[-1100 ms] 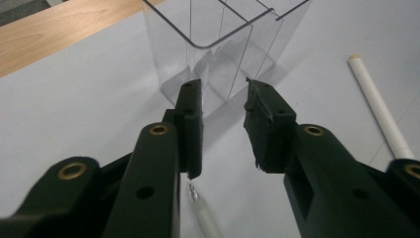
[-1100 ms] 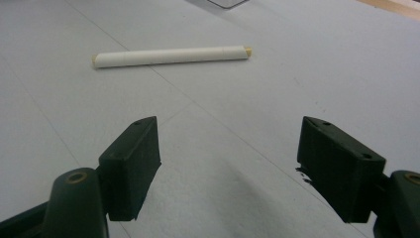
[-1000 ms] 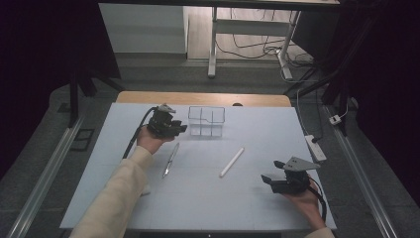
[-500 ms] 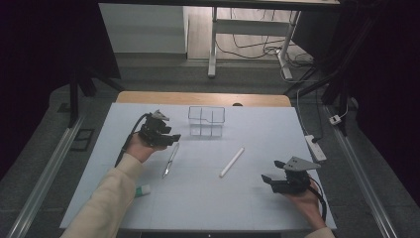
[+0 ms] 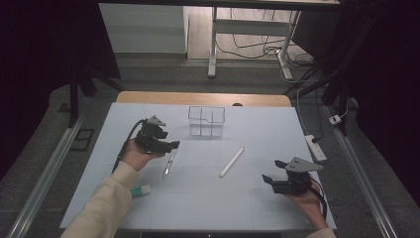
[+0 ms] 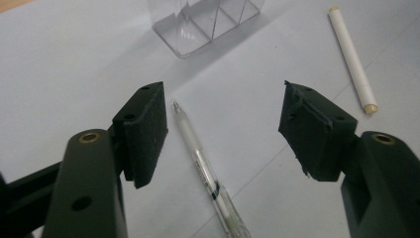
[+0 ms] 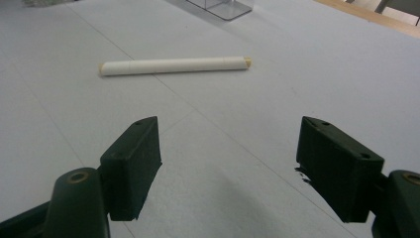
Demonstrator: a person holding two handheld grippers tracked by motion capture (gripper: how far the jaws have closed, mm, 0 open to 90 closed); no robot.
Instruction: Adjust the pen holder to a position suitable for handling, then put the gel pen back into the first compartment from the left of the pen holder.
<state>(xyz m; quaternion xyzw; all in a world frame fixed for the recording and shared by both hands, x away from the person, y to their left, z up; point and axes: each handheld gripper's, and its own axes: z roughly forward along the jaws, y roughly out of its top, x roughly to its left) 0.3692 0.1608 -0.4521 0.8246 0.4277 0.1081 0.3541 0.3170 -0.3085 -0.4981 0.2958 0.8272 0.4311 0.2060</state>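
A clear pen [image 5: 168,163] [image 6: 208,173] lies on the white table mat, and my left gripper [image 5: 171,145] [image 6: 223,131] hovers open over its upper end, jaws either side of it. A white marker [image 5: 232,161] [image 6: 352,59] [image 7: 173,66] lies near the middle of the mat. My right gripper [image 5: 270,179] [image 7: 228,166] stands open low at the front right, pointing toward the white marker, with nothing between its jaws. A clear divided holder [image 5: 206,120] [image 6: 203,20] [image 7: 223,7] stands at the back centre.
A small white-and-green eraser [image 5: 140,190] lies by the left sleeve near the front. A power strip [image 5: 316,147] rests on the floor off the mat's right edge. The wooden table edge [image 5: 203,98] runs behind the mat.
My left gripper has moved back toward the person and to the left, from near the holder to over the pen's top end. The eraser has come into sight. The right gripper stays put.
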